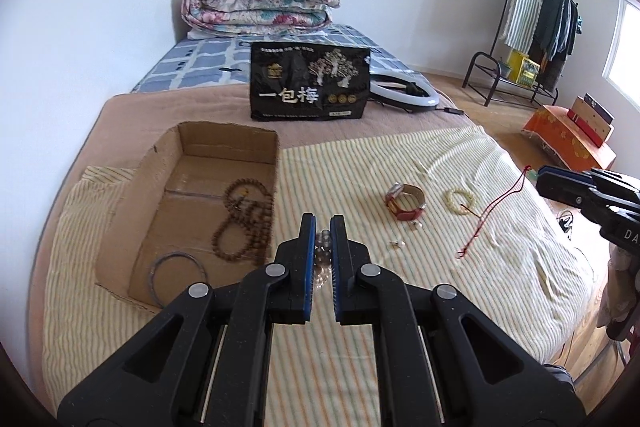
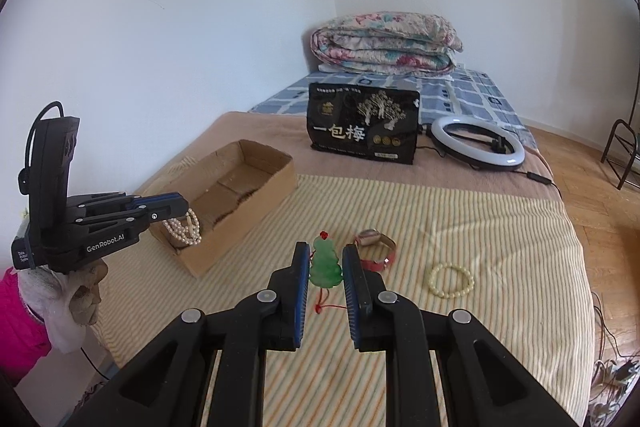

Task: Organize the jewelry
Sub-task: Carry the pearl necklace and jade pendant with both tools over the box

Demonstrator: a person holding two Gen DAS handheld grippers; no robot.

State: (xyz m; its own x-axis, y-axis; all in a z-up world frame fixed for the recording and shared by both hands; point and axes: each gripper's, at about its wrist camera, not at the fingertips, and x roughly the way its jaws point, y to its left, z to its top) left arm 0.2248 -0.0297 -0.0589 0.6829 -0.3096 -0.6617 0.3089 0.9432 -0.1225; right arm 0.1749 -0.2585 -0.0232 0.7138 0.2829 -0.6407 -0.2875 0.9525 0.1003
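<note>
My left gripper (image 1: 323,223) is shut on a white pearl necklace (image 1: 322,257). In the right wrist view the pearl necklace (image 2: 183,227) dangles from the left gripper (image 2: 182,205) over the near end of an open cardboard box (image 2: 248,211). The box (image 1: 228,143) holds a brown bead necklace (image 1: 248,219) and a grey bangle (image 1: 176,273). My right gripper (image 2: 326,251) is shut on a green jade pendant (image 2: 326,265), lifted off the bed. Its red cord (image 1: 496,213) trails down from the right gripper (image 1: 540,175). A red-strapped watch (image 1: 405,203) and a cream bead bracelet (image 1: 461,201) lie on the striped cloth.
Small earrings (image 1: 398,245) lie near the watch. A black printed bag (image 1: 308,85) and a ring light (image 1: 404,89) stand behind on the bed, with a folded quilt (image 1: 260,5) at its head. A clothes rack (image 1: 536,27) and an orange box (image 1: 568,139) stand on the floor at right.
</note>
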